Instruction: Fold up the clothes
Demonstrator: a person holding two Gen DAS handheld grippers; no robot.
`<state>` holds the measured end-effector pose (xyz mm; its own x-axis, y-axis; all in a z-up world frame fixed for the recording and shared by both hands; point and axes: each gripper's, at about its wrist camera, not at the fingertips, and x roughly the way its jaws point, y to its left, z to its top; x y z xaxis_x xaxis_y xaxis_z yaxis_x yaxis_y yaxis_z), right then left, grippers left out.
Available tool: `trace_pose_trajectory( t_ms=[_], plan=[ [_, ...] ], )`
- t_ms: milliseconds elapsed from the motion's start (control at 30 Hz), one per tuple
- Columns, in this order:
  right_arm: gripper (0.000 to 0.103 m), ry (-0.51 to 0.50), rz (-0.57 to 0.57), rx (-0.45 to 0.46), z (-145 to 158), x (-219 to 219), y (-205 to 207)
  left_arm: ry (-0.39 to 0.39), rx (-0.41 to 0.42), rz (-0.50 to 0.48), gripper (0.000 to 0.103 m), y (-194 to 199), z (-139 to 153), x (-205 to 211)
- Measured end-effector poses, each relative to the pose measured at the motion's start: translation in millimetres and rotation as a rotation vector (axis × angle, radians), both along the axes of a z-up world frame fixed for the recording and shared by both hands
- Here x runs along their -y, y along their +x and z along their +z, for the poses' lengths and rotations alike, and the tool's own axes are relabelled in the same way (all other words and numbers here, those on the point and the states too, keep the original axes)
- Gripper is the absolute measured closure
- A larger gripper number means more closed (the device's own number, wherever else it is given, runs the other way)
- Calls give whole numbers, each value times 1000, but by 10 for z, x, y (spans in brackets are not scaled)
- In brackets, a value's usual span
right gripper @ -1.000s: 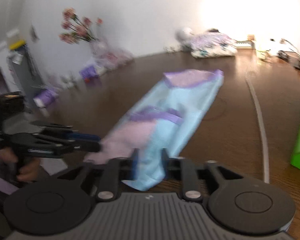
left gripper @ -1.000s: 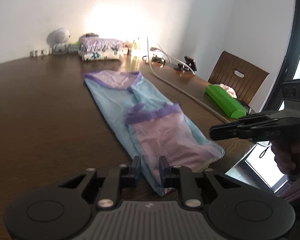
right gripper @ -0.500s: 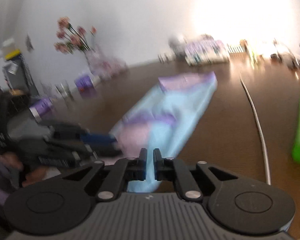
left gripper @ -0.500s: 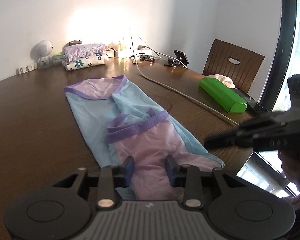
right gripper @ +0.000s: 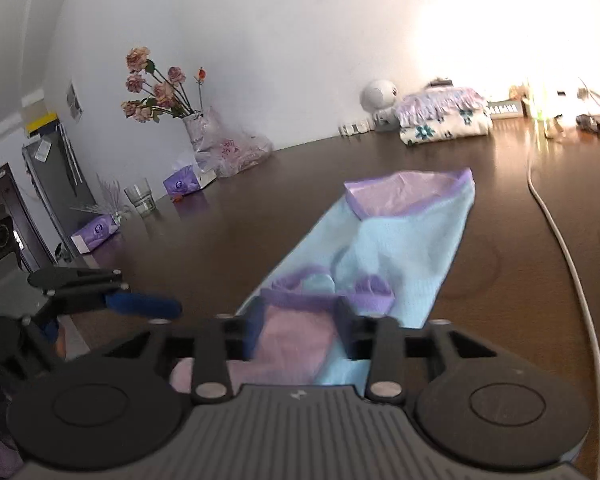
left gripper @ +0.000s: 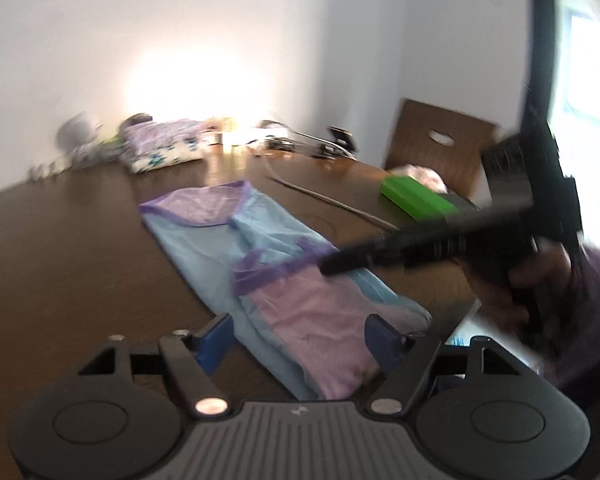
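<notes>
left gripper (left gripper: 300,338) wide open, empty | right gripper (right gripper: 296,326) open, empty | garment (left gripper: 284,280) ahead, between fingers | advice: pinch both near corners evenly, fold forward

The garment (right gripper: 400,236) was thin, matt cloth on a glossy dark wood tabletop (right gripper: 500,280); beside the garment, the cable (right gripper: 560,248) looked smooth plastic.

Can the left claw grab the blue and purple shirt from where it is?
Probably yes. The left claw is open, and the near end of the shirt lies flat on the table right between its fingers, with nothing covering it. The right claw is off to the side.
</notes>
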<state>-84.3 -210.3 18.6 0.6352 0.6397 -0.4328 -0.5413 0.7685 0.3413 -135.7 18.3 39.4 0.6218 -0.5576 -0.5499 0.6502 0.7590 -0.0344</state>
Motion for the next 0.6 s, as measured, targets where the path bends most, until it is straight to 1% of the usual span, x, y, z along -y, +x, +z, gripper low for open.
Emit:
trace_pose_trajectory(
  t_ms=[100,267,367,433,500,600],
  plan=[
    [64,-68,15,-20,-7,-145,80,22,24,-82,30,-64,-13,77],
    [64,-136,46,-27,-59,-187,68,69,1,-72,29,-66,-135,153],
    [64,-193,90,30,-76,-216,-22,92,10,-95,29,-131,-155,163],
    [64,-244,118,86,-94,-255,-91,142,35,-110,29,-164,-171,201],
    [63,-258,141,96,-77,-249,-105,194,62,-123,29,-192,-189,240],
    [63,-248,185,89,-58,-191,-126,231,84,-152,29,-235,-197,284]
  ],
)
